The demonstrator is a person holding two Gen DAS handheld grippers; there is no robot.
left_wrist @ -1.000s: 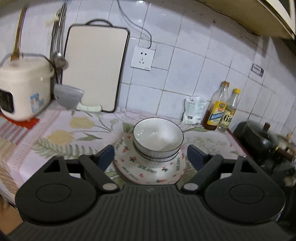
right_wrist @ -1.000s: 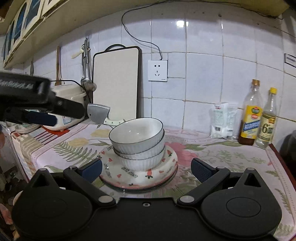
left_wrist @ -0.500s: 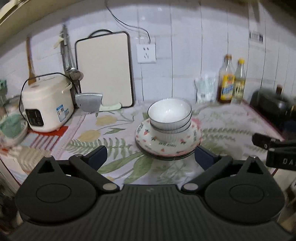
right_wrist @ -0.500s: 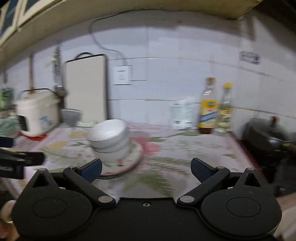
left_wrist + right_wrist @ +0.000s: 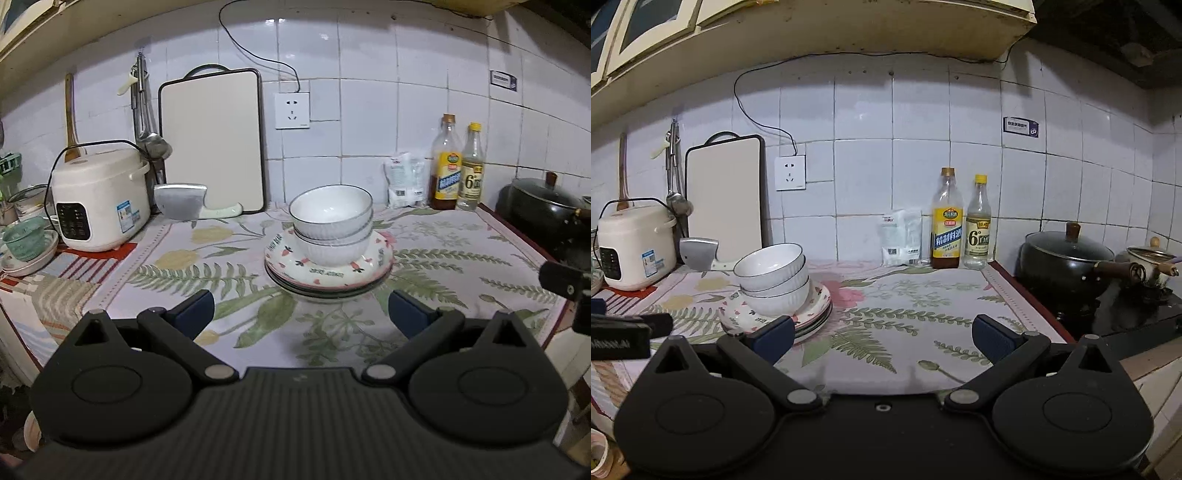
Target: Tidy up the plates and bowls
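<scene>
While both grippers, left (image 5: 298,309) and right (image 5: 882,334), gape wide and hold nothing, two nested bowls (image 5: 330,221) sit on stacked plates (image 5: 328,275) mid-counter (image 5: 461,236). Both bowls look empty. Stacking seems finished; at most, moving the pile remains.

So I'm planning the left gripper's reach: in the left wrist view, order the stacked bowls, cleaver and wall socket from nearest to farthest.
From the left gripper:
1. Stacked bowls, straight ahead on the plates.
2. Cleaver, back left, by the cutting board.
3. Wall socket, up on the tiled wall.
</scene>
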